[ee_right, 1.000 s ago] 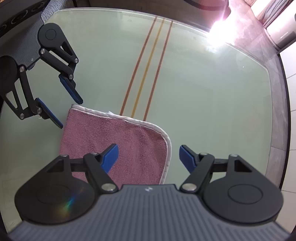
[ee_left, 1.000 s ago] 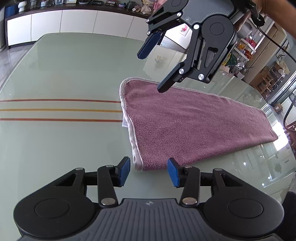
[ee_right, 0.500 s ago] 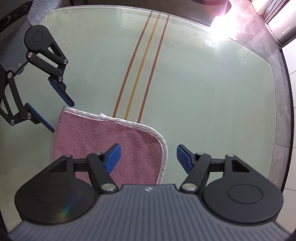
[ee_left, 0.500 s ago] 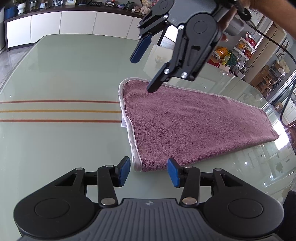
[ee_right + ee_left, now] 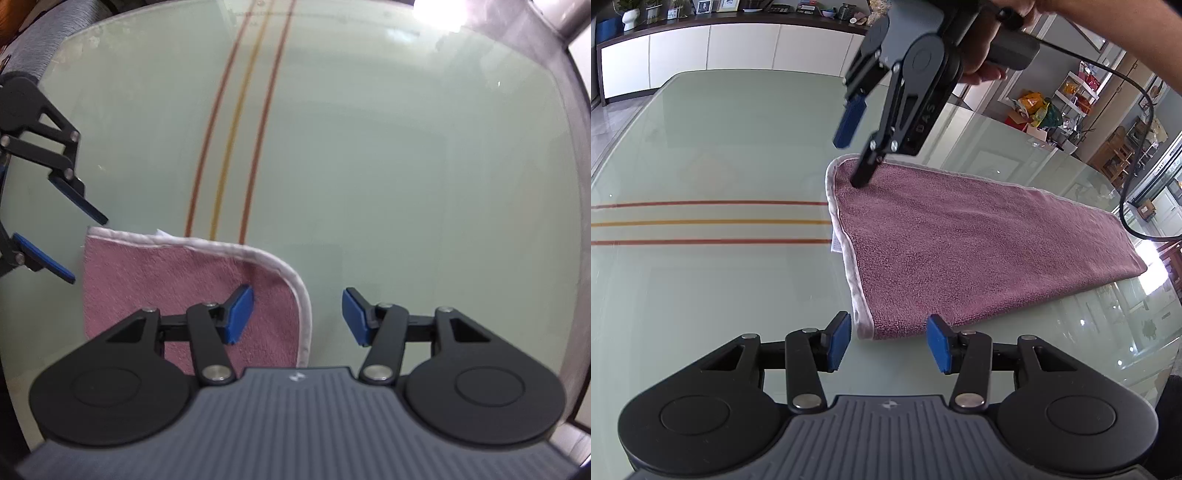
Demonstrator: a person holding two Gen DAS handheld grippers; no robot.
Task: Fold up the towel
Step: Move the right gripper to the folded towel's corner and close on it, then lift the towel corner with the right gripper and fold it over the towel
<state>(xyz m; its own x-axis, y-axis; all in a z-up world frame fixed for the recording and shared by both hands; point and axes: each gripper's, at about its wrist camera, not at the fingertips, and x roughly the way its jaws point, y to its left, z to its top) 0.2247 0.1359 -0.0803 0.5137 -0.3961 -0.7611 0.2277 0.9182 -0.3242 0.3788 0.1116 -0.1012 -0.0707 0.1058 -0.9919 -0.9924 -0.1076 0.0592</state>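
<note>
A mauve towel [image 5: 979, 251] with a white hem lies folded flat on the green glass table [image 5: 720, 295]. My left gripper [image 5: 889, 341] is open and low at the towel's near corner, which lies between its blue pads without touching them. My right gripper [image 5: 855, 155] points down at the far left corner, its black finger close above the cloth there. In the right wrist view the right gripper [image 5: 297, 315] straddles the hem of the towel [image 5: 166, 280], one pad over cloth, one over glass. Its jaws are closing, pads clear of the hem. The left gripper [image 5: 84, 248] shows at the left.
Three red and yellow stripes [image 5: 701, 221] cross the glass left of the towel. White cabinets [image 5: 738, 48] stand beyond the table's far end, and cluttered shelves [image 5: 1071, 99] at the right. A hand [image 5: 982, 70] and a black cable [image 5: 1137, 147] hang over the towel's far side. The table's rim [image 5: 576, 184] curves nearby.
The right gripper has come down and moved over to the towel's far left corner, and its jaws have narrowed. The left gripper and the towel have stayed where they were.
</note>
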